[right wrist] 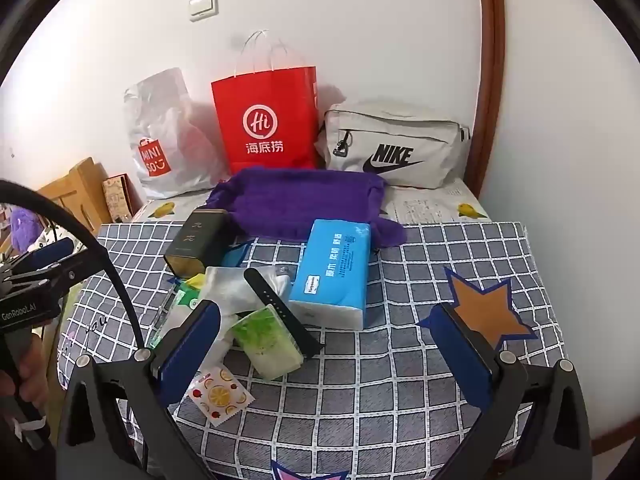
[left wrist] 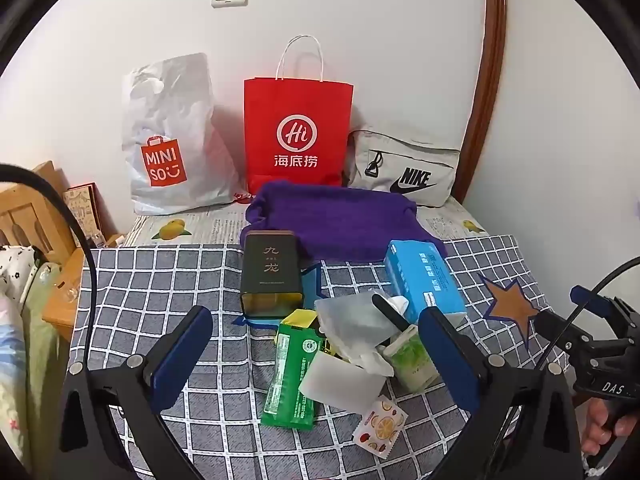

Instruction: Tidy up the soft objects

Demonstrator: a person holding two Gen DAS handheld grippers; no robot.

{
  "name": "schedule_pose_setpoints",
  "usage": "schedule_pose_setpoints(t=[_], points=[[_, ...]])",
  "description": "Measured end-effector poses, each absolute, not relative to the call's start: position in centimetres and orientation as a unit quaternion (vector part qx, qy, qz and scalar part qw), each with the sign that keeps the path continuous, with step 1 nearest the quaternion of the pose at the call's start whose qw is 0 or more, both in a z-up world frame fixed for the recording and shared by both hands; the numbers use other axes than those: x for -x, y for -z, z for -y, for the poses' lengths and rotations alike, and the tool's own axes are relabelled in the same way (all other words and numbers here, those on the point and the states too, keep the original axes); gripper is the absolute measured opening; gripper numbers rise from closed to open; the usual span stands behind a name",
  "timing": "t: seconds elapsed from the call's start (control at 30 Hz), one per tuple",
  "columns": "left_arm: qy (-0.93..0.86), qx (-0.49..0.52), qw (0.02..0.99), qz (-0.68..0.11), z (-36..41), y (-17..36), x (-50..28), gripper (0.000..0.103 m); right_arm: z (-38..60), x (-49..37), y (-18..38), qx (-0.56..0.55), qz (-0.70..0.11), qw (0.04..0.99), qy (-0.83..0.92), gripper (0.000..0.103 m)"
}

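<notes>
Presently, left wrist view, gripper: the left gripper [left wrist: 316, 344] was held wide apart and empty above the heap on the checked cloth [left wrist: 160, 280].
Left wrist view, soft things: a purple knit [left wrist: 336, 220] was laid at the back, just before the red paper bag [left wrist: 298, 132]; a blue tissue pack [left wrist: 424, 276] was set beside it, with a clear crumpled pouch [left wrist: 352, 316] and a green sachet [left wrist: 294, 372] nearer.
Left wrist view, hard thing: a dark tin [left wrist: 272, 272] was stood left of the heap.
Right wrist view, gripper: the right gripper [right wrist: 326, 354] was likewise spread wide, nothing held, over bare cloth right of the pile.
Right wrist view, receptacles: a white plastic bag [right wrist: 168, 136] and a grey pouch [right wrist: 396, 148] were propped against the wall.
Step judged: nothing was yet grasped; selection seemed in hand.
Next move judged: one gripper would need lowering onto a soft item, probably the tissue pack.
</notes>
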State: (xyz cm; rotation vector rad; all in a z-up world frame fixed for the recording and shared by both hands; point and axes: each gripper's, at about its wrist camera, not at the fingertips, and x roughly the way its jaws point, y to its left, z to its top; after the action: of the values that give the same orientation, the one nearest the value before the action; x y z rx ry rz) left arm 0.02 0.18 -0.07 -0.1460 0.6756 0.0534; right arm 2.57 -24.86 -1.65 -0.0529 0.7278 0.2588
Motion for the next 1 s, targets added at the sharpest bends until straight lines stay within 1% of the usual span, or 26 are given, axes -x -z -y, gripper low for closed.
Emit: schedule_pose_setpoints(t=[0.03, 1.0], points=[[-0.029, 0.056, 0.941, -0.332, 0.03, 0.05, -0.06, 0.103, 24.94, -2.54, 1.64, 0.024, -0.355, 0.926, -0.128, 0.103], [-0.035, 0.049, 0.939, -0.339, -0.09, 0.21, 0.03, 0.103, 24.41, -1.88, 0.79, 0.017, -0.355, 0.925, -0.134, 0.103]])
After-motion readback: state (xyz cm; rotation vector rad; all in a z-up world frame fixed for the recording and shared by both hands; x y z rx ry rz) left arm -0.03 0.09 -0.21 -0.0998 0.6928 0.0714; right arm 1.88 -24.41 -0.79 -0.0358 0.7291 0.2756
